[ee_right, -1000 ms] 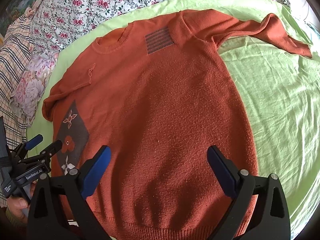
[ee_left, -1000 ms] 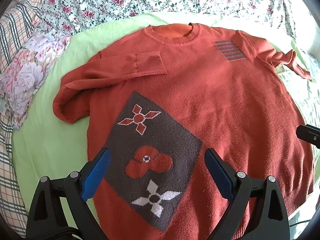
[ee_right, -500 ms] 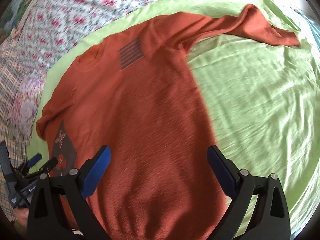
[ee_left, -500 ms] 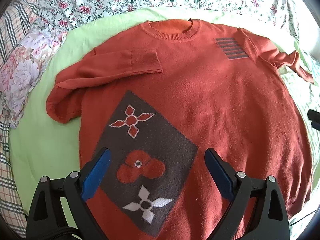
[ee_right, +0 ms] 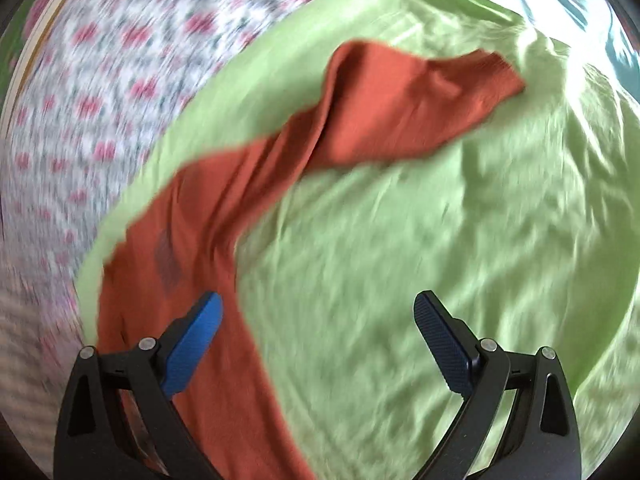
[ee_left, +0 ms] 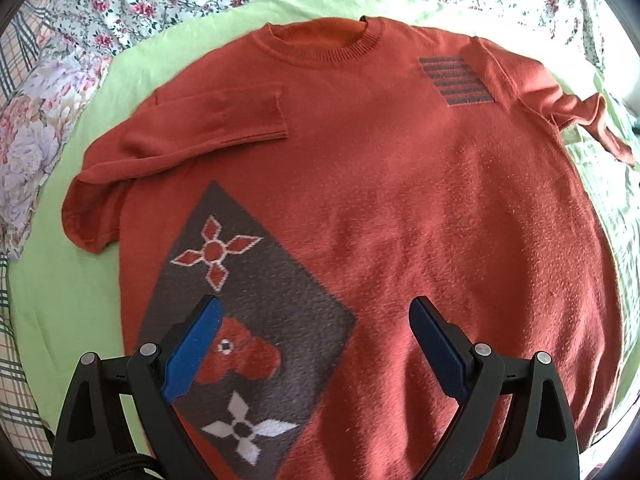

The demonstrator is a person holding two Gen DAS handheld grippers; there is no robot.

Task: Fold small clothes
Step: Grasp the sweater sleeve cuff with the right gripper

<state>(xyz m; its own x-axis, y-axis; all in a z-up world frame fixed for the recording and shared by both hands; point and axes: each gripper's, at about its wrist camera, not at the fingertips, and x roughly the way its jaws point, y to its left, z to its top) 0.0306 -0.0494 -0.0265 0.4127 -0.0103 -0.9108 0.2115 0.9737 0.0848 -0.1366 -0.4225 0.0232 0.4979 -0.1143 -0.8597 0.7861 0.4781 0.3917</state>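
soft, floppy knit sweater [ee_left: 400,200], right gripper [ee_right: 316,340] and left gripper [ee_left: 316,344] both gaping empty (pinch that loose cuff [ee_right: 488,80])

**No readable text in either view**

Neither wrist view shows a word, number, brand mark or label that can be read. The sweater [ee_left: 400,200] carries only knitted shapes, with no letters among them: a grey diamond panel [ee_left: 256,320] with flower and star figures, and a block of grey stripes [ee_left: 454,80] on the chest. The right wrist view is motion-blurred, so any fine print there cannot be made out.
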